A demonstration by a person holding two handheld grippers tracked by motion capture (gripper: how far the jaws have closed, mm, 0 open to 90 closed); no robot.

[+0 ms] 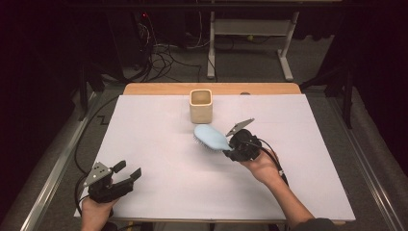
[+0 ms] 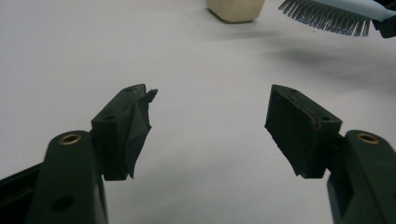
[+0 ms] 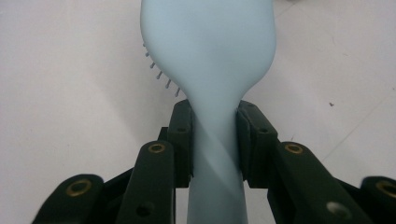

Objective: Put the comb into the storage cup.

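High view: right gripper (image 1: 230, 144) clamped on handle of a light-blue hairbrush (image 1: 211, 137), carried above the white table (image 1: 159, 163), bristles down, brush head pointing toward a beige cup (image 1: 200, 106) at the far middle of the table. Brush head is near the cup but apart from it, not yet over the opening. Left gripper (image 1: 126, 172) rests low at the near left corner, jaws apart, nothing betw. them, well apart from brush & cup. Step in hand, I'd judge: carry phase, taking brush to the cup. Cup interior looks empty as far as the angle lets me see.

Left gripper view: jaws stand apart w/ bare table betw. them. Cup (image 2: 236, 9) base at top edge, brush (image 2: 336, 16) bristles at top right, off the surface, shadow below.

Right gripper view: both pads pinch the brush handle (image 3: 212, 154) at its neck, head (image 3: 208, 46) stretching away; a few bristles peek out at left.

Next move prob. calls for lifting higher, tipping the brush upright, lining one end over the cup mouth, then lowering. Grip is at the neck, so handle-first entry looks awkward; cup is light-looking and could tip if bumped.
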